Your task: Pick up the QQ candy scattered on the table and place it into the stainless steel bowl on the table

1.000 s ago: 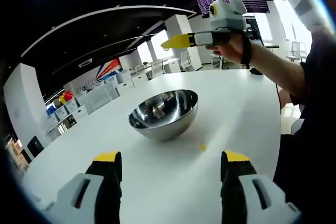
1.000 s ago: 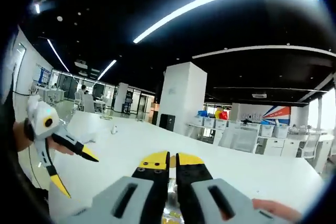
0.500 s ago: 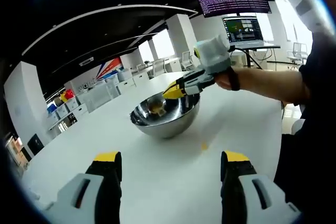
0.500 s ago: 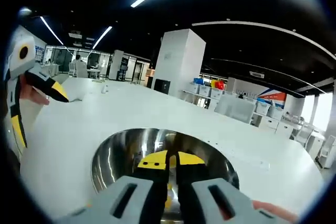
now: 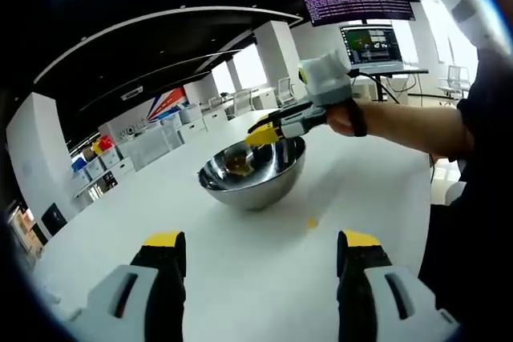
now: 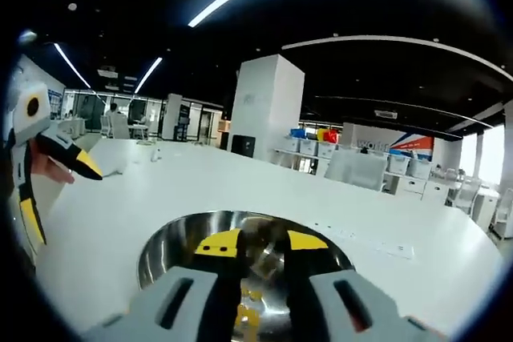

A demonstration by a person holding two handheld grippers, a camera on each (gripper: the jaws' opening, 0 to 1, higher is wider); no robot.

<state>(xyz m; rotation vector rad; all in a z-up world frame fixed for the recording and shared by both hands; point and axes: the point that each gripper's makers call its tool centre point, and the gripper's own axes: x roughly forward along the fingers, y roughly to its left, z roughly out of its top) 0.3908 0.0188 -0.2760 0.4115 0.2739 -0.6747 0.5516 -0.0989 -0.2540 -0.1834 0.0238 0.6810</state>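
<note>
Right hand-held gripper [image 5: 258, 133] occupies the space over the bowl [image 5: 252, 175]; the bench [image 5: 240, 270] before the left hand-held gripper [image 5: 260, 250] lies open.

Both grippers are pale grey with black jaws tipped in yellow: the left gripper [image 5: 260, 250] and the right gripper [image 6: 261, 239]. The person wears dark clothing and a black wrist strap [image 5: 362, 116].

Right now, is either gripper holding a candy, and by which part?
Nothing is held: the right gripper is open over the bowl; the left gripper is open above the table.
</note>
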